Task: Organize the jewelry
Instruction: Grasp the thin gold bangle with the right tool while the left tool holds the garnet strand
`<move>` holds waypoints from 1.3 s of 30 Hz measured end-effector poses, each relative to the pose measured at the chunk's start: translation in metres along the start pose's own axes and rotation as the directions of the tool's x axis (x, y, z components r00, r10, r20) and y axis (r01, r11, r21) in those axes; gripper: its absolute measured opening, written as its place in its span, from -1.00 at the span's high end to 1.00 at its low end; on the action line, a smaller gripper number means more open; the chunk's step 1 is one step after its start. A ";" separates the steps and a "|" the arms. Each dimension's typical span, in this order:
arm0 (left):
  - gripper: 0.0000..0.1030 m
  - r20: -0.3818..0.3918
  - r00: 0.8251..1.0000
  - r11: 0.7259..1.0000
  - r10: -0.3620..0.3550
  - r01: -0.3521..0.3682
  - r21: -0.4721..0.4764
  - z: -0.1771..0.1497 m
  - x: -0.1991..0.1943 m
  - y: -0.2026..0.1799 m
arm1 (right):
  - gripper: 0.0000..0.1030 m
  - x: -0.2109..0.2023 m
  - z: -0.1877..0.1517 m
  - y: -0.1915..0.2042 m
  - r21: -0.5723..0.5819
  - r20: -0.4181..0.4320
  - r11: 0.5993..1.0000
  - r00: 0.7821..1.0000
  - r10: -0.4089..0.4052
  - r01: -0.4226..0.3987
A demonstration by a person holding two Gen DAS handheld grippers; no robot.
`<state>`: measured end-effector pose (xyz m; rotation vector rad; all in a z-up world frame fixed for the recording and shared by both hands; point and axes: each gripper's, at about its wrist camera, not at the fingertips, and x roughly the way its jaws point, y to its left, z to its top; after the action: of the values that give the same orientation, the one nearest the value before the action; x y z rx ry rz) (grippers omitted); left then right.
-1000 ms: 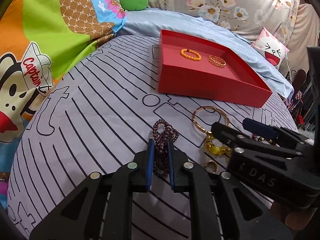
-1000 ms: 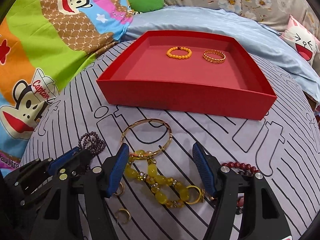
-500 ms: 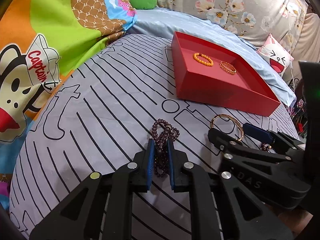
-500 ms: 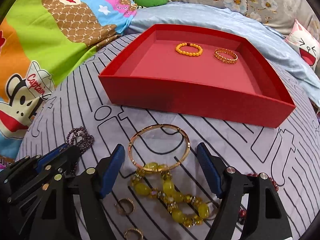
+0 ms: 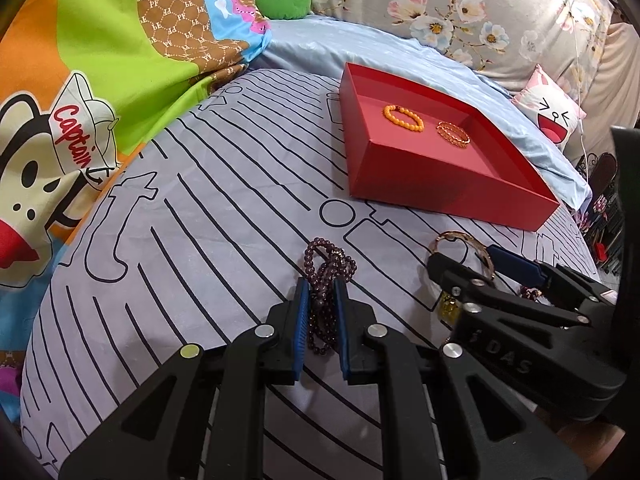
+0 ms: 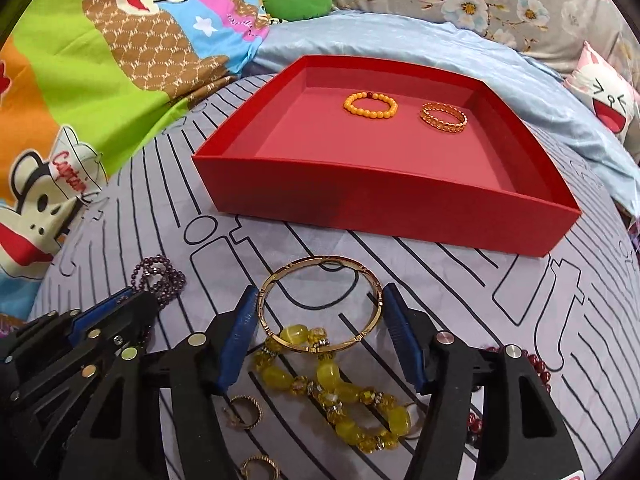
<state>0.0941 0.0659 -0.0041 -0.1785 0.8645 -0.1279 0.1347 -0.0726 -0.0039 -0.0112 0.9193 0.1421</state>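
Note:
My left gripper (image 5: pixel 321 300) is shut on a strand of dark purple beads (image 5: pixel 328 260) that lies bunched on the grey striped bedspread (image 5: pixel 200 220). My right gripper (image 6: pixel 320 292) straddles a gold bangle (image 6: pixel 280 338) lying flat on the bedspread. Its jaws are closing and the blue pads (image 6: pixel 240 332) meet the bangle's two sides. The bangle's near edge rests on a yellow bead bracelet (image 6: pixel 332 384). Behind stands a red tray (image 6: pixel 380 208) holding an orange bead bracelet (image 6: pixel 370 117) and a gold band (image 6: pixel 442 129).
Two small gold rings (image 6: pixel 244 412) lie under the right gripper, and dark red beads (image 6: pixel 536 364) sit at its right. A cartoon-print quilt (image 5: pixel 100 80) rises on the left. A blue sheet and floral pillows (image 5: pixel 460 8) lie behind the tray.
The right gripper slid forward from over the yellow beads to the gold bangle and narrowed its jaws onto it. The left gripper kept its hold on the purple beads.

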 end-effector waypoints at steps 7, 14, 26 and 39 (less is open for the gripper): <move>0.86 -0.003 0.999 0.999 -0.037 0.037 -0.001 0.003 -0.006 -0.008 | -0.17 -0.029 -0.002 -0.023 0.048 0.048 0.999 0.999 0.002 -0.005; 0.91 0.024 0.998 0.998 -0.055 0.054 0.040 0.016 -0.015 -0.025 | -0.17 -0.051 0.000 -0.050 0.084 0.090 0.996 0.996 -0.010 0.003; 0.53 -0.018 1.000 0.999 -0.023 0.023 0.025 0.002 0.000 -0.023 | -0.17 -0.053 -0.012 -0.064 0.111 0.079 0.994 0.997 0.001 -0.010; 0.40 -0.025 1.000 1.000 -0.011 0.011 -0.002 0.001 0.003 -0.013 | -0.17 -0.048 -0.015 -0.059 0.110 0.067 0.994 0.998 0.008 -0.016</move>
<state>0.0963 0.0525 -0.0032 -0.1842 0.8889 -0.1400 0.1016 -0.1375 0.0220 0.1008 0.8595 0.1021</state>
